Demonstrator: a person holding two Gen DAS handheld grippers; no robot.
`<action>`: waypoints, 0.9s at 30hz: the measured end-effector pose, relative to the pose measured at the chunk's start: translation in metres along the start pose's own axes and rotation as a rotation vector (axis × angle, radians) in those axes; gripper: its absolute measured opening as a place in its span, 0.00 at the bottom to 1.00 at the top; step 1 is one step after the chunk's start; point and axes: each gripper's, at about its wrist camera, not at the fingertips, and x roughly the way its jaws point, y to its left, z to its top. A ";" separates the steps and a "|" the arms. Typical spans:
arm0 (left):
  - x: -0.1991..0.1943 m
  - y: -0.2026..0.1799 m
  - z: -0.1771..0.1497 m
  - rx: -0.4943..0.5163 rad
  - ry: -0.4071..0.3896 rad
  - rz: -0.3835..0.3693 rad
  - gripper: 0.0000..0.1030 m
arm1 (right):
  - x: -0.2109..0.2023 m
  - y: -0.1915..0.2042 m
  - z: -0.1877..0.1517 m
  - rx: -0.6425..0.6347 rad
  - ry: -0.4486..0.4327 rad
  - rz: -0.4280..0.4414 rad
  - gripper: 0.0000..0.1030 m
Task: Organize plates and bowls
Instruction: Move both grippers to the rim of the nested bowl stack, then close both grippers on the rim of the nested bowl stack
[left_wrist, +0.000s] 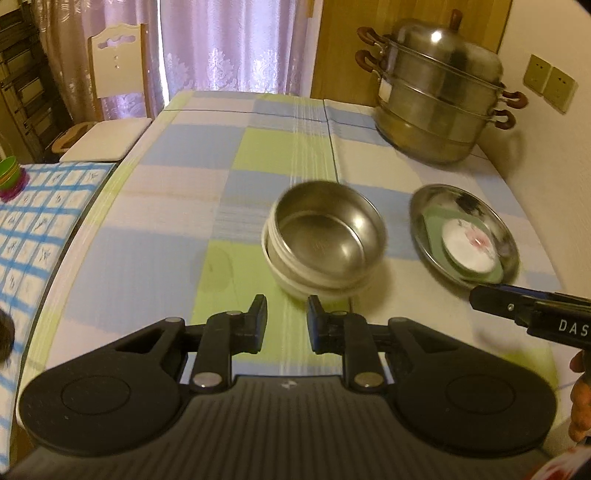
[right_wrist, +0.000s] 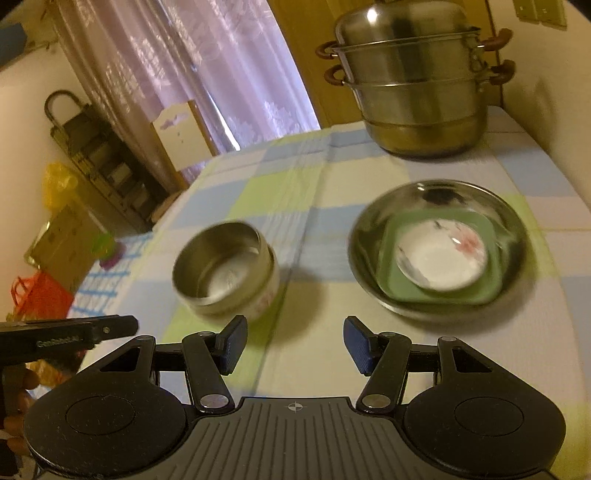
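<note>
Left gripper (left_wrist: 287, 314): jaws slightly apart, nothing between them. Right gripper (right_wrist: 295, 338): jaws wide, empty. Ahead of the right gripper, a steel plate (right_wrist: 509, 236) holds a green dish (right_wrist: 399, 236) and white saucer (right_wrist: 439, 262). Ahead of the left, a steel bowl (left_wrist: 328, 229) sits nested in a white bowl (left_wrist: 291, 280).

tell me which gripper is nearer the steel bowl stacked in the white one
Left. The left gripper sits just in front of the steel bowl, jaws empty. The right gripper faces the gap between it and the steel plate.
</note>
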 end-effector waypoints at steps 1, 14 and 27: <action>0.006 0.003 0.007 0.002 0.001 -0.004 0.19 | 0.007 0.002 0.003 0.003 0.000 0.002 0.57; 0.071 0.012 0.051 0.046 0.050 -0.065 0.21 | 0.084 0.019 0.026 0.029 0.000 0.023 0.42; 0.107 0.021 0.065 0.059 0.109 -0.077 0.16 | 0.112 0.015 0.035 0.078 0.035 0.028 0.28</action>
